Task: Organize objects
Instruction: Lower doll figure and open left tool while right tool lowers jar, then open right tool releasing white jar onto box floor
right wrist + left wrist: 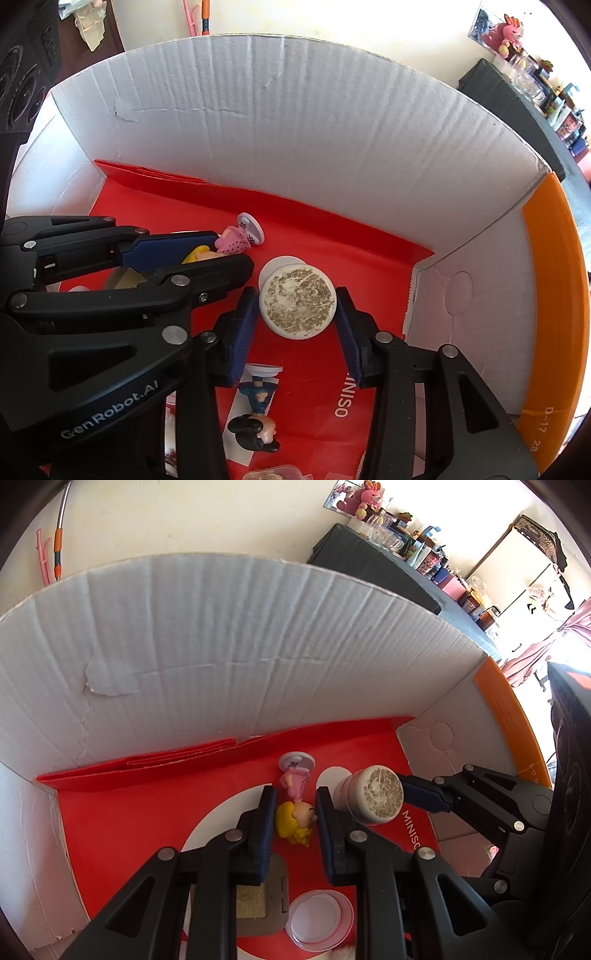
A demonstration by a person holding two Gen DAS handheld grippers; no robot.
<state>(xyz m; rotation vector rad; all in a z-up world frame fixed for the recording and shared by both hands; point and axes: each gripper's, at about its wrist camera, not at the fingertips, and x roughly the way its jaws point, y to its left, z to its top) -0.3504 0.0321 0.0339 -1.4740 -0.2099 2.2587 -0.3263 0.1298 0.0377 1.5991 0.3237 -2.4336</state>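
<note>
A small doll figurine [295, 818] with yellow hair, a pink dress and a round white base lies on the red bag [147, 812] that lines the box floor. My left gripper [294, 801] is shut on its head; it enters the right wrist view [236, 254] from the left. Beside the doll, a small white jar [297, 302] turns its speckled brown end up toward the cameras. My right gripper [295, 295] straddles the jar, jaws just off its sides, a thin gap at the right pad. One of its fingers [421, 794] shows behind the jar [376, 794].
High white cardboard walls [221, 646] and an orange flap [554, 295] enclose the box. A dark-haired figurine [258, 417] lies near my right gripper. A clear round lid [319, 921] and a beige card holder [258, 901] lie under my left gripper.
</note>
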